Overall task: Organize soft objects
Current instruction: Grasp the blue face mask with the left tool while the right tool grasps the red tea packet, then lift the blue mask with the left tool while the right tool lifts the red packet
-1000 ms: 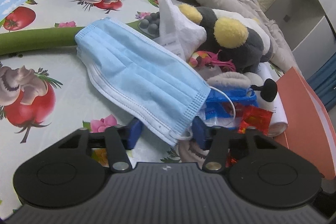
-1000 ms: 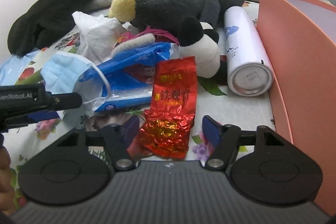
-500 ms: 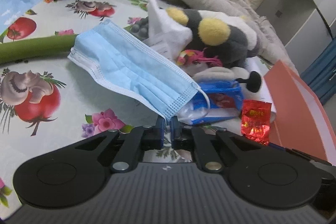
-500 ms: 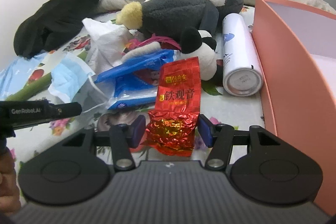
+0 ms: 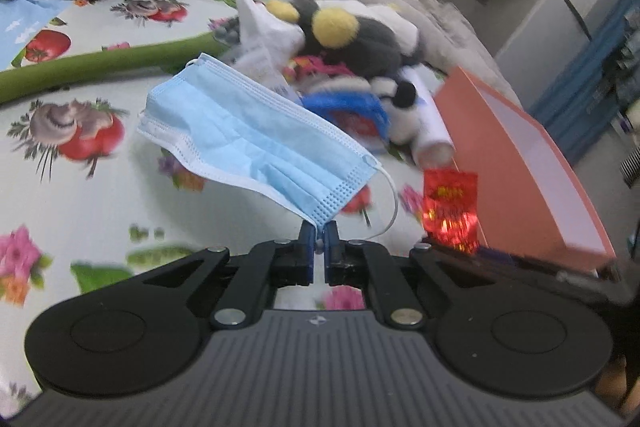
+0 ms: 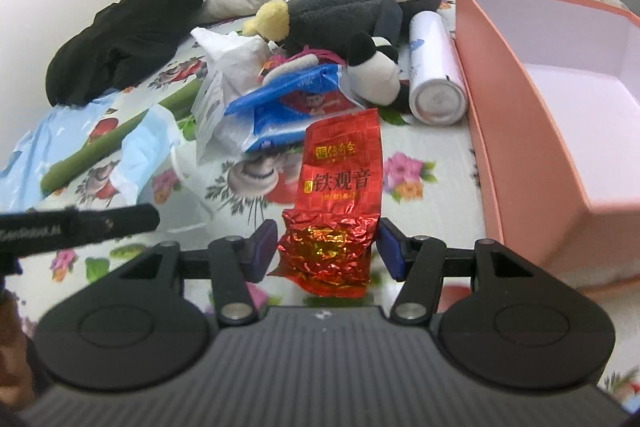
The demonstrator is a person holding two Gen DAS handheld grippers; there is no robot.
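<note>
Face mask (image 5: 256,135): pinched by one corner in the fully closed left tongs (image 5: 319,243), hanging clear above the floral bed sheet (image 5: 80,187). Red foil tea packet (image 6: 336,203): crumpled lower end clamped between the right tongs (image 6: 326,247), about half open, also lifted. Pink box (image 6: 560,131) sits just right of both, open and empty. Judgement: carry each over the near wall before releasing; the mask grip is thin, so move smoothly and keep its dangling ear loop (image 5: 390,203) off the rim.

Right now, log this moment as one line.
left gripper: shut on face mask | right gripper: shut on red tea packet | pink box: empty
</note>
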